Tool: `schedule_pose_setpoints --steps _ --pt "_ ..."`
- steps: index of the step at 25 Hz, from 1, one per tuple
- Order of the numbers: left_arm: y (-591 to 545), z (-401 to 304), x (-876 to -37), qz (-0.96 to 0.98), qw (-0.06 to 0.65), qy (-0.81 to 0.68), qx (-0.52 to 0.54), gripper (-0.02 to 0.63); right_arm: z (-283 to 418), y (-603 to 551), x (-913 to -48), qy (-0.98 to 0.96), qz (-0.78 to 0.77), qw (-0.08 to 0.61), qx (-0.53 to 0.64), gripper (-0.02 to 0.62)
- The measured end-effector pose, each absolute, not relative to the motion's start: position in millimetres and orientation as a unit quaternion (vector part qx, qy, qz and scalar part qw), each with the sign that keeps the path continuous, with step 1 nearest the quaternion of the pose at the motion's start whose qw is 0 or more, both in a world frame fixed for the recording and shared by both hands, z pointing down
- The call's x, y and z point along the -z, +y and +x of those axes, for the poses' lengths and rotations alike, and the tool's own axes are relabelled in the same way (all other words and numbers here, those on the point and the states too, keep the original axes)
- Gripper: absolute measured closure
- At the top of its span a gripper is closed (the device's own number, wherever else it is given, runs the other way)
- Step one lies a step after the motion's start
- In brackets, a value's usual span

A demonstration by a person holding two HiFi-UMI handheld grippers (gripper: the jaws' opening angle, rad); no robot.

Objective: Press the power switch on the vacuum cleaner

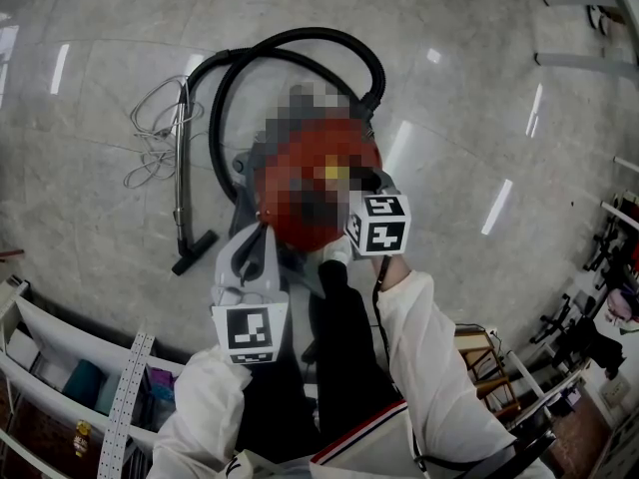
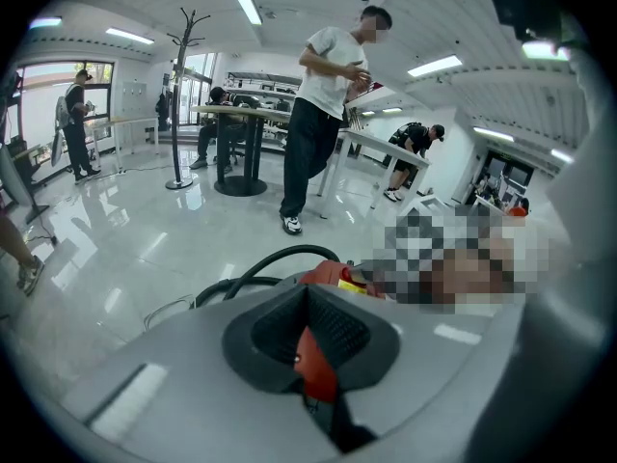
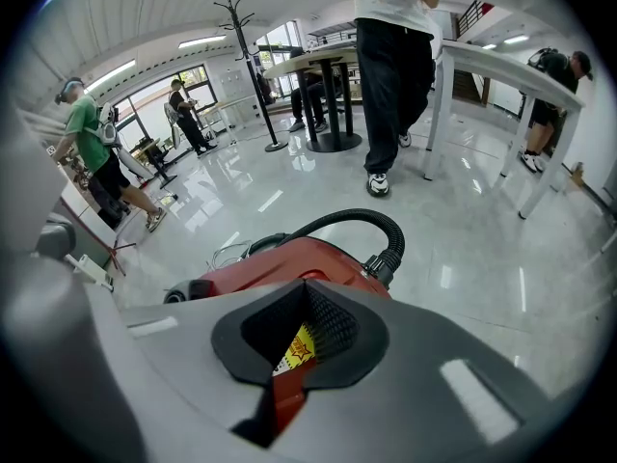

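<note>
**Both grippers over vacuum, switch not pressed yet**

Floor (image 1: 90,218) carries the red vacuum (image 1: 349,153), right in front of the person, with the black hose (image 1: 300,38) looping behind it. Right gripper (image 3: 307,297) is low over the vacuum top, jaws a narrow slit, holding nothing. Left gripper (image 2: 308,302) is beside it at the near edge, jaws likewise nearly together, empty. A yellow sticker (image 3: 297,347) shows through the right slit. Can't pick out the switch. Likely best: jaws together as one blunt tip, straight down, short firm push, with the left gripper steadying the body so it doesn't roll
</note>
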State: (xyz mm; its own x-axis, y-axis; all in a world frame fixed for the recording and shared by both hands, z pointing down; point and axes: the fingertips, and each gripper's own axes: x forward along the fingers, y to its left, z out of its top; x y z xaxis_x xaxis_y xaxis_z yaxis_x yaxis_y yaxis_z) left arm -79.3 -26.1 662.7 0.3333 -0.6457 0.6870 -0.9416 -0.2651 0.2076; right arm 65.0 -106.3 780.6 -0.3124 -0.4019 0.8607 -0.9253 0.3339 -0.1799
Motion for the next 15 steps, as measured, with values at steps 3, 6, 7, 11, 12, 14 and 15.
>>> schedule_pose_setpoints --steps 3,6,7,11,12,14,15 --pt "-25.9 -78.9 -663.0 0.758 0.304 -0.523 -0.243 0.606 65.1 -106.7 -780.7 -0.729 0.456 0.368 -0.354 0.593" --pt "-25.6 -78.7 -663.4 0.758 0.304 -0.524 -0.243 0.606 64.9 -106.9 -781.2 -0.729 0.456 0.368 -0.353 0.592" --pt "-25.6 -78.6 -663.4 0.758 0.304 -0.524 -0.243 0.606 65.0 -106.9 -781.4 -0.729 0.456 0.368 -0.353 0.592" --pt "-25.1 -78.0 -662.9 0.758 0.305 -0.523 -0.243 0.606 65.4 -107.4 -781.3 -0.73 0.455 0.369 -0.352 0.592" --pt "-25.0 -78.1 -662.7 0.758 0.305 -0.524 -0.243 0.606 65.3 -107.5 -781.2 -0.73 0.455 0.37 -0.352 0.592" --pt "-24.9 -78.6 -662.5 0.757 0.305 -0.524 -0.242 0.606 65.1 -107.9 -781.1 -0.73 0.455 0.37 -0.351 0.592" --pt "-24.7 -78.8 -662.5 0.757 0.305 -0.525 -0.242 0.606 64.9 -108.1 -781.0 -0.73 0.455 0.37 -0.351 0.592"
